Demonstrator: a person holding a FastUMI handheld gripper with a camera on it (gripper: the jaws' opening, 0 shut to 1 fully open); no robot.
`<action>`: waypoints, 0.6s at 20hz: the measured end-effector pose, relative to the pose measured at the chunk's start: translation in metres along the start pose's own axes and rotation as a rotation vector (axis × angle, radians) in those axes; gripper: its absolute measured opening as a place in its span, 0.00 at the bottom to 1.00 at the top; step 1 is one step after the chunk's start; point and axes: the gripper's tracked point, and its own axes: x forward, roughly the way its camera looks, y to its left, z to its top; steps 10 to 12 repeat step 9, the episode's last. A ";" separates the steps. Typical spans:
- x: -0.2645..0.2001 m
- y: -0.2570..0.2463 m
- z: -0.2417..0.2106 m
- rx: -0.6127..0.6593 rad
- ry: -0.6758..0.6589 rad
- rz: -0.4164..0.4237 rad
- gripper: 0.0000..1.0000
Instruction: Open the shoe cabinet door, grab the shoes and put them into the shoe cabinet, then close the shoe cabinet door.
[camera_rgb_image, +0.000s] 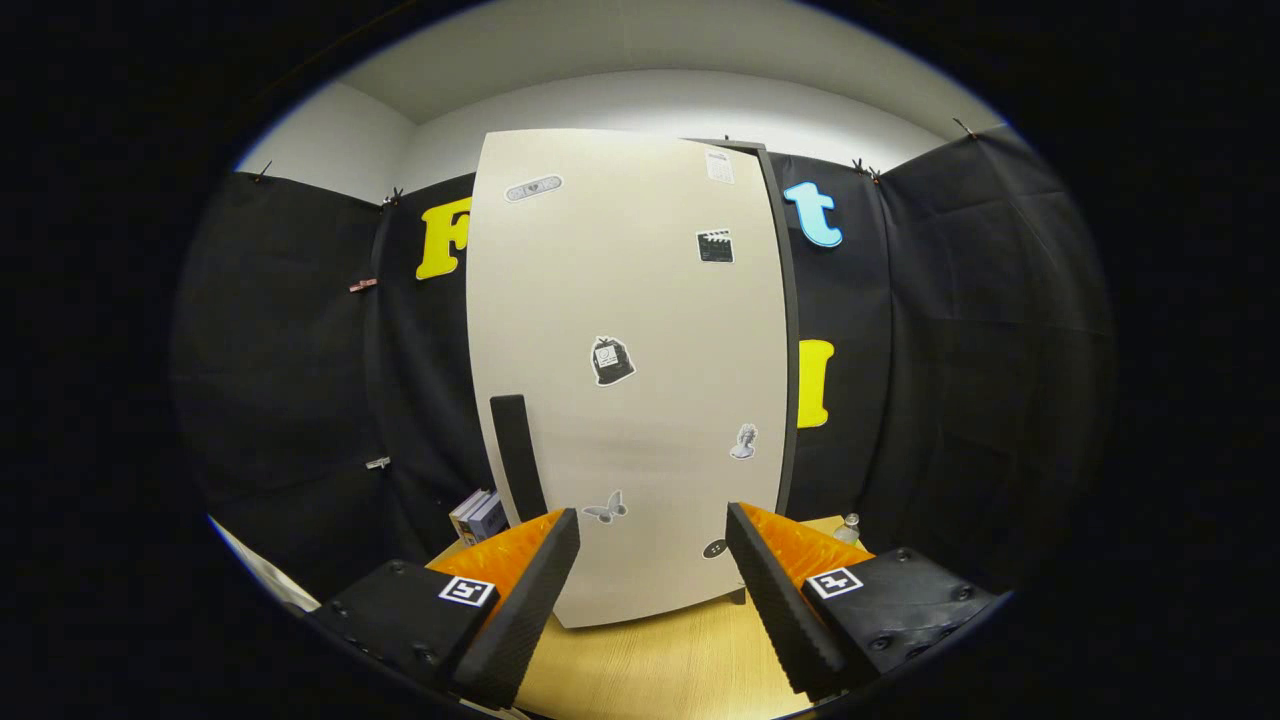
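A tall beige shoe cabinet door (630, 370) with several small stickers stands upright just ahead of my fingers, on a wooden table (660, 670). A dark vertical handle (518, 455) sits low on the door's left edge, just above my left finger (530, 590). The door's right side meets the dark cabinet frame (790, 330). My gripper (655, 575) is open, with nothing between its fingers, and points at the lower part of the door. I cannot tell whether the door is fully closed.
Some books or boxes (480, 515) lie on the table left of the cabinet, behind the left finger. A small bottle (850, 527) stands right of the cabinet. Black cloth walls close in the booth on both sides.
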 end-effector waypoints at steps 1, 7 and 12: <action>0.000 0.000 0.000 0.000 -0.001 0.000 0.97; -0.001 -0.002 0.001 -0.006 -0.006 -0.004 0.97; -0.002 -0.001 0.001 -0.012 -0.009 0.000 0.97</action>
